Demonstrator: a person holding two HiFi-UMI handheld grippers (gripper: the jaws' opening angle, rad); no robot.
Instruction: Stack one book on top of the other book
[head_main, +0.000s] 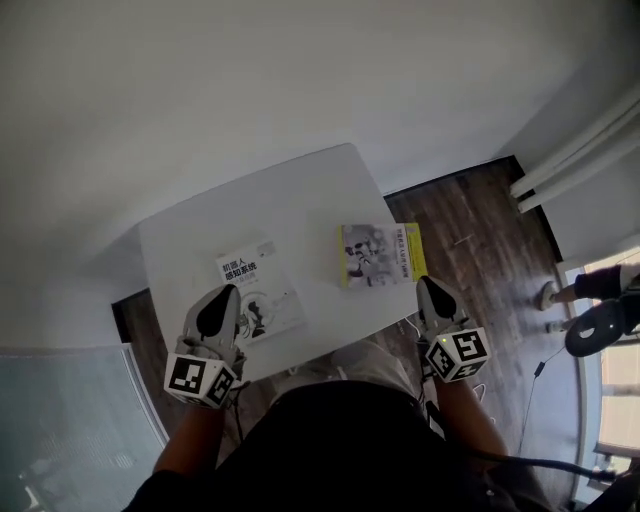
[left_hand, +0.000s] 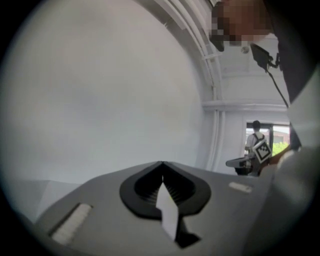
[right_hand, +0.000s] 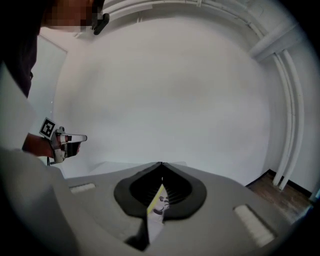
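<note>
Two books lie flat on the white bench (head_main: 300, 200), well apart from each other, so nothing is stacked yet. The white book (head_main: 262, 285), with black print and a line drawing on its cover, sits toward the near left, a bit skewed. The yellow-edged book (head_main: 378, 254) sits to the right, its yellow strip right at the bench's right edge.

Hard-to-see stuff: the cover print on both is too small to read from the head view. The near-left corner of the white book is covered by the left hand-held gripper (head_main: 226, 292), and I can't tell if it touches the cover or is above it.

That hand-held gripper has its jaws pressed together at the tips with nothing between them. In its own view only a white sliver shows through the slit below the tips, could be book or bench. The right hand-held gripper (head_main: 428, 284) is pinched closed and empty too, with its tip just beside the near right corner of the yellow-edged book. A bit of yellow edge and cover picture peeks through its slit.

Further out there's dark wood floor (head_main: 470, 240) and white pipes (head_main: 575, 150) at the right.
</note>
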